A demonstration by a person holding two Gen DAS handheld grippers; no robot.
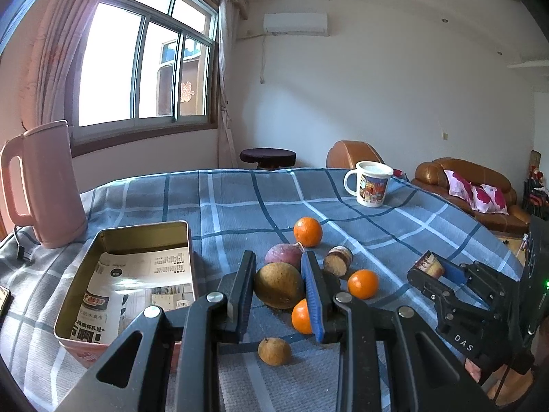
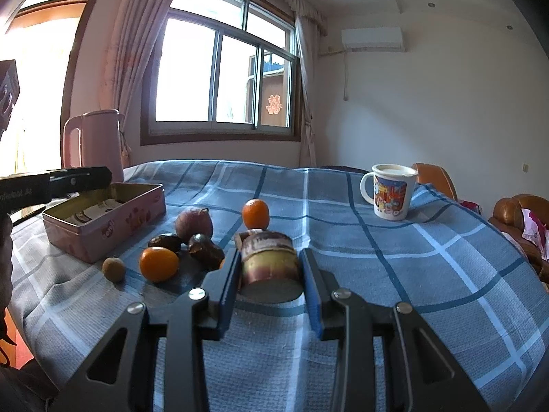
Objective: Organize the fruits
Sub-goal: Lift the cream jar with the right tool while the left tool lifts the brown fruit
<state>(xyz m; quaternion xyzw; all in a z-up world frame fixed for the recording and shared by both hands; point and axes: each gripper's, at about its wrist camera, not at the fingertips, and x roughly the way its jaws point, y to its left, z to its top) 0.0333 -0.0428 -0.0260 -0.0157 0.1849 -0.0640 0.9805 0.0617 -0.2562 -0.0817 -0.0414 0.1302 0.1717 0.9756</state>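
Note:
My left gripper (image 1: 278, 265) is shut on a round yellow-brown fruit (image 1: 278, 286), held just above the blue checked cloth. In the right wrist view the left gripper (image 2: 107, 173) reaches in from the left above the tin's far end. My right gripper (image 2: 270, 257) is shut on a short piece of sugarcane (image 2: 269, 267); the left wrist view shows that gripper (image 1: 429, 267) at the right. Loose on the cloth lie an orange (image 1: 307, 231), a purple fruit (image 1: 282, 254), another cane piece (image 1: 338, 261), two more oranges (image 1: 362, 284) (image 1: 301, 316) and a small brown fruit (image 1: 274, 351).
An open metal tin (image 1: 187, 267) lined with newspaper sits left of the fruit. A pink kettle (image 1: 44, 185) stands behind it with its cord on the cloth. A printed mug (image 1: 372, 183) stands at the far right. Two dark fruits (image 2: 164, 242) (image 2: 206, 248) lie by the purple one.

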